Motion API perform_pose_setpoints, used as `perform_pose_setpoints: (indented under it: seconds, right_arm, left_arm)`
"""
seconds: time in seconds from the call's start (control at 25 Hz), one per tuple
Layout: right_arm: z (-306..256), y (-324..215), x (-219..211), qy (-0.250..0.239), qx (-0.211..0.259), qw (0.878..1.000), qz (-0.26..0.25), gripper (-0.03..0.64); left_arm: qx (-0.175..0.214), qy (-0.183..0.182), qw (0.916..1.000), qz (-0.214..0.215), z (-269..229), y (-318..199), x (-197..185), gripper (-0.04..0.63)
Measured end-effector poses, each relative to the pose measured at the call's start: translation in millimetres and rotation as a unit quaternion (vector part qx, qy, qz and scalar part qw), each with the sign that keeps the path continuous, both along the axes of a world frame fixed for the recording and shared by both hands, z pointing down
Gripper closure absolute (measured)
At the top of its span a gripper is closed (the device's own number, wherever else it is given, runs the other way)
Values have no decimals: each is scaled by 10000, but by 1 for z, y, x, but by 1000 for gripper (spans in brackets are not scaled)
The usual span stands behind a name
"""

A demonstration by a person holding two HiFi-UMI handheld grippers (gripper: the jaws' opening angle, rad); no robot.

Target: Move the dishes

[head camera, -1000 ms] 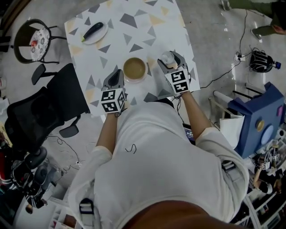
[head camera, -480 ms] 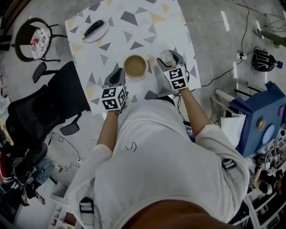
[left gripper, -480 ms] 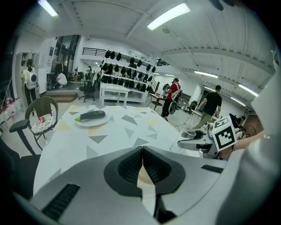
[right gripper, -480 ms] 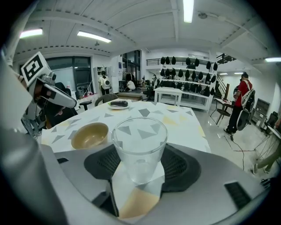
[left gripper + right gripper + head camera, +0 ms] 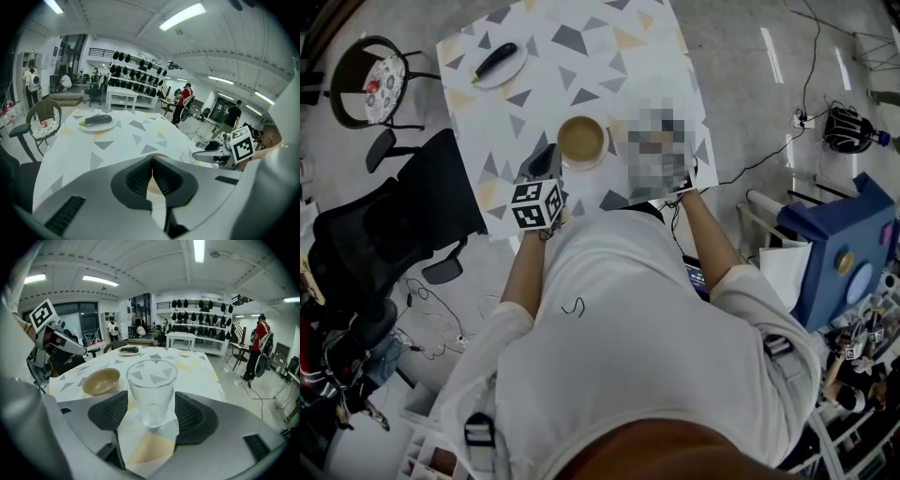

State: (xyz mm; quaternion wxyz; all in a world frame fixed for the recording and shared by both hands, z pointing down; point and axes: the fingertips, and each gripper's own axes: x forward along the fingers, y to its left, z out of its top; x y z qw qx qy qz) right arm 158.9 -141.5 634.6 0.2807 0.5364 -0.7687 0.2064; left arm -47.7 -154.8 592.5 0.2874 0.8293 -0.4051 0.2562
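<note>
Tapering clear glass (image 5: 151,390); round tan bowl (image 5: 101,380)

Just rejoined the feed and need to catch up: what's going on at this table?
A person works at the patterned table with tongs in each hand. The right tongs have just been opening; a clear glass stands on the table between them, untouched. The left tongs are shut and empty near the tan bowl. A plate with an eggplant sits at the far end.

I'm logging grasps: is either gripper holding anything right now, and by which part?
Nothing is held. The right gripper has just been opening; the glass stands between its fingers, untouched. The left gripper is shut on nothing.
</note>
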Motion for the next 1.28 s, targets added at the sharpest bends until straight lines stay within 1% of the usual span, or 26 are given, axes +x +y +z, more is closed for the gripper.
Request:
perform_pose_setpoints:
  seconds: [0.56, 0.88, 1.12, 1.28]
  right_arm:
    - [-7, 30, 2, -59, -22, 9999, 93, 318]
    - [-9, 53, -7, -411, -115, 9990, 160, 350]
    - [-5, 60, -26, -769, -239, 9968, 6, 357]
    - [-6, 61, -50, -886, -292, 9952, -306, 359]
  left_arm:
    - [-77, -13, 9999, 68, 5, 13, 1, 574]
    - [-85, -37, 9999, 144, 7, 21, 6, 574]
    - [-166, -54, 9998, 58, 13, 28, -1, 574]
    - [-177, -62, 9998, -34, 13, 32, -9, 574]
